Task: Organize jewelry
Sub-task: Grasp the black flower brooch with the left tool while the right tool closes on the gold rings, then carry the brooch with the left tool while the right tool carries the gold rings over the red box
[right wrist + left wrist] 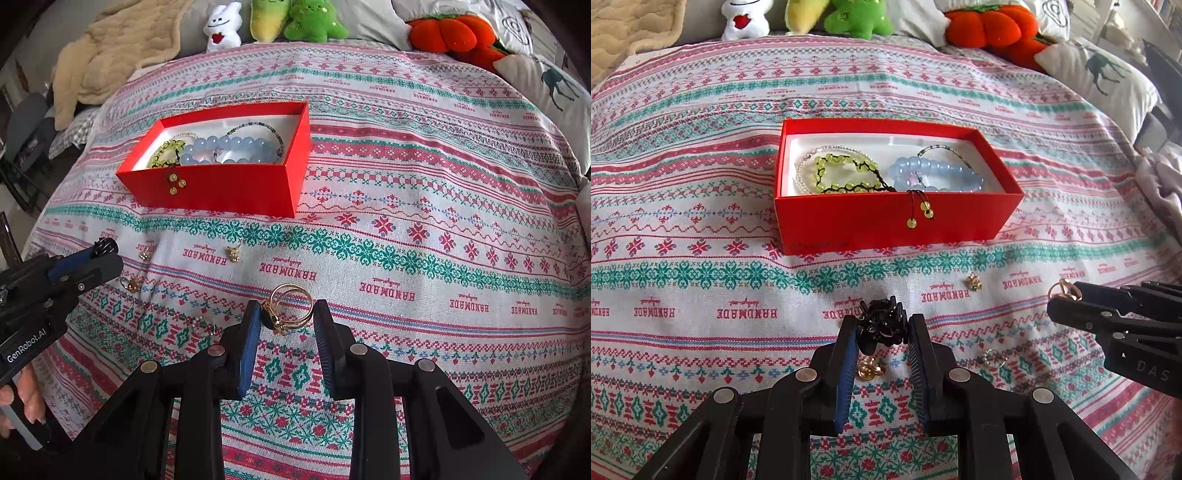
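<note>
The left gripper (pixel 881 326) has its jaws closed narrowly on a black hair claw clip (pixel 882 325), held clear of the bedspread (pixel 701 221). Under it a gold ring (pixel 868 369) lies on the cloth. The right gripper (pixel 282 314) pinches a cluster of gold rings (pixel 291 306) between its jaws, also held above the cloth. Loose pieces lie near both: a small gold earring (pixel 233 253), a silver piece (pixel 991 356), and another gold ring (pixel 131 284) just beside the left gripper's fingers. Further out sits the open red box (pixel 886 221), with a yellow-green beaded bracelet (pixel 842 173) whose cord ends hang over the front wall, a blue beaded bracelet (pixel 934 173) and a pearl strand (pixel 805 166) inside. Nothing lies between the grippers and the box. Plush toys (pixel 314 18) and an orange pumpkin cushion (pixel 450 33) line the far edge of the bed.
</note>
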### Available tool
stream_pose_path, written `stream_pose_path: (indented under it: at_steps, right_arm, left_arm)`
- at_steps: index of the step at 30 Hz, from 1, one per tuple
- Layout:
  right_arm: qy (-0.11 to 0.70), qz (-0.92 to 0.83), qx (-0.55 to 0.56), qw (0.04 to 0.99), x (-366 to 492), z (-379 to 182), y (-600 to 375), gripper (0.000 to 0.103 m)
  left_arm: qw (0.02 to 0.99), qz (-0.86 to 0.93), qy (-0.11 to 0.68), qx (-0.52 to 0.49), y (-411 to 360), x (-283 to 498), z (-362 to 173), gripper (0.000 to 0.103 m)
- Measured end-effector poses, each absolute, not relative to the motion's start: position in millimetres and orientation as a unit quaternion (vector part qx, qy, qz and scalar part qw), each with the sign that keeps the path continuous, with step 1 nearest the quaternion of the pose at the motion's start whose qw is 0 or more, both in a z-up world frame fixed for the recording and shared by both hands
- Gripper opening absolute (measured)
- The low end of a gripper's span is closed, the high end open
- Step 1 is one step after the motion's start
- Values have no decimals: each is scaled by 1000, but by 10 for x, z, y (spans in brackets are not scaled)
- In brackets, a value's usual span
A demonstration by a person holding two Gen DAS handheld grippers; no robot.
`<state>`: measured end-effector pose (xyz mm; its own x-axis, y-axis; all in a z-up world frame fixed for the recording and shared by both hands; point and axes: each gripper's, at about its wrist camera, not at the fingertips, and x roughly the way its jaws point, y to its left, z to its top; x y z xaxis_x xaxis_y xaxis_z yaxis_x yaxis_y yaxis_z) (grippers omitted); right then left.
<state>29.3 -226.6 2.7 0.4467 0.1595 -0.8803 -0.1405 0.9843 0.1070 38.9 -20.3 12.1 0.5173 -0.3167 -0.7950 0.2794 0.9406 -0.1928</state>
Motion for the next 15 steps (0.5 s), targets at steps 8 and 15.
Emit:
stream_pose_path:
  at_steps: [8,15]
  right_arm:
    - [514,96,30,852,327,249,-2161,31]
    - [504,98,35,858,406,398,-2023,31]
  left_arm:
    - [871,-168,460,-45,-89,432,295,21]
    - [872,-166,456,-64,-42,532,429,21]
